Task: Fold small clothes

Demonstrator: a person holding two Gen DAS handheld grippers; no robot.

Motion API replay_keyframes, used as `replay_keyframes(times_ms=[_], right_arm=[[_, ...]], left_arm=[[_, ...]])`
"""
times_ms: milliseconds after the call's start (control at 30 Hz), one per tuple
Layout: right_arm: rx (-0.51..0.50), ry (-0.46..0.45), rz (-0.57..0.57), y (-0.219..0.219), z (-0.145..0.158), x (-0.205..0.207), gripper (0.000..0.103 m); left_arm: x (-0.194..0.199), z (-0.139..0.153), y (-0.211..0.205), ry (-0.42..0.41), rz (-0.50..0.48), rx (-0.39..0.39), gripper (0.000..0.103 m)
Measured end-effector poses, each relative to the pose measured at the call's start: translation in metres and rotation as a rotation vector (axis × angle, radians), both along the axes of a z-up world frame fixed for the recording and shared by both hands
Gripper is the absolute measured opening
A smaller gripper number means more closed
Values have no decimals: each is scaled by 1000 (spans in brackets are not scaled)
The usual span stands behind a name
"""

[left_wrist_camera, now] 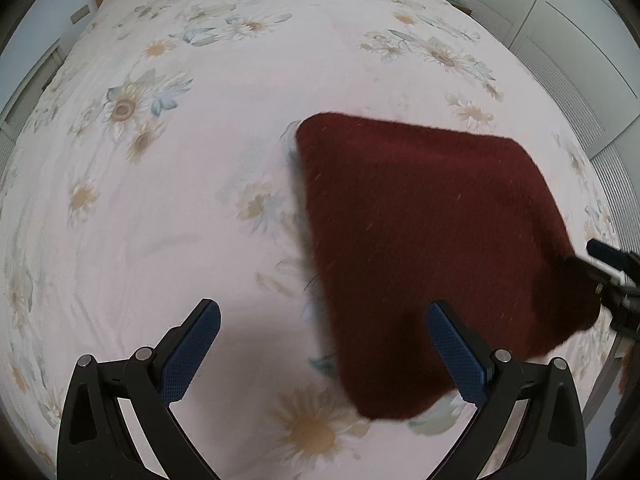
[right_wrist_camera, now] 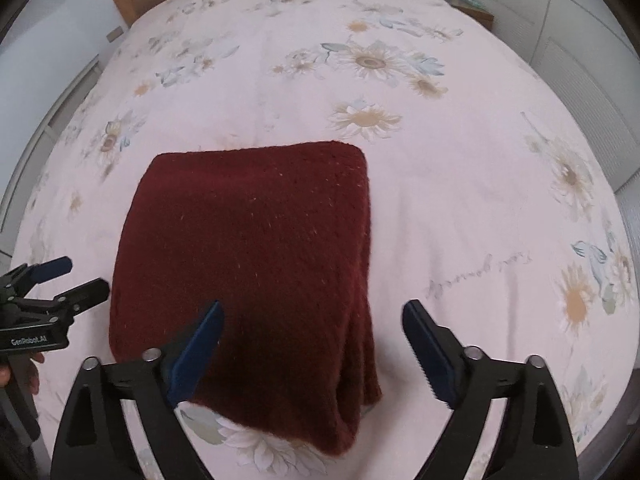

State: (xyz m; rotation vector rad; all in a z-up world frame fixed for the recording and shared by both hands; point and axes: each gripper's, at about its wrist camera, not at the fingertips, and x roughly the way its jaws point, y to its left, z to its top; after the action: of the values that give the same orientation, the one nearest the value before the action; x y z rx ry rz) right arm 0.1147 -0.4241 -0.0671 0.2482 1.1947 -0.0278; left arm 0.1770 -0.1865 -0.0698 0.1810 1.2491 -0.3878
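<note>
The bed (right_wrist_camera: 460, 208) fills both views, covered with a pale pink sheet (left_wrist_camera: 160, 208) printed with daisies in beige and light blue. A line of cursive writing (right_wrist_camera: 478, 272) is printed on the sheet to the right of the cloth.

On the sheet lies the sweater (right_wrist_camera: 248, 264), a dark red knit, folded into a thick, almost square packet. Its surface is fuzzy, with small light specks of lint. The top face is smooth and flat. On the right side, in the right wrist view, several folded layers show one over the other as long vertical ridges. The corners are rounded, and the near edge is a little uneven.

The right gripper (right_wrist_camera: 312, 320) hovers over the near part of the sweater, its jaws spread wide and holding nothing; the left finger is above the cloth, the right finger above the bare sheet.

The left gripper (left_wrist_camera: 324, 320) is just beside the sweater's left edge, jaws also spread wide and empty.
</note>
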Motion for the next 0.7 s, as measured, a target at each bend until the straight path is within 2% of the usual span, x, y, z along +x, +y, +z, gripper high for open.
replay_keyframes(times_ms=[33,133,300,433,567,700], right_arm=[[6,4,1,0,-3,3,102],[21,30,4,1,-17,11,103],[58,61,-7,-5,-46,11,103],[73,68,-2,-9,-65,9,103],[150,46,-15,-14,-82,9,103],[206,51,-25,-17,-91,9,102]], left_arm=[[3,-1,-4,7,4,-11,102],[11,-13,-17,67,14,-76,102],[16,-40,-37,127,8,-82,102],[14,-60,-40,131,5,-52,102],[15,-74,-31,149,20,-92,103],[12,-78,-29,117,3,-96,103]])
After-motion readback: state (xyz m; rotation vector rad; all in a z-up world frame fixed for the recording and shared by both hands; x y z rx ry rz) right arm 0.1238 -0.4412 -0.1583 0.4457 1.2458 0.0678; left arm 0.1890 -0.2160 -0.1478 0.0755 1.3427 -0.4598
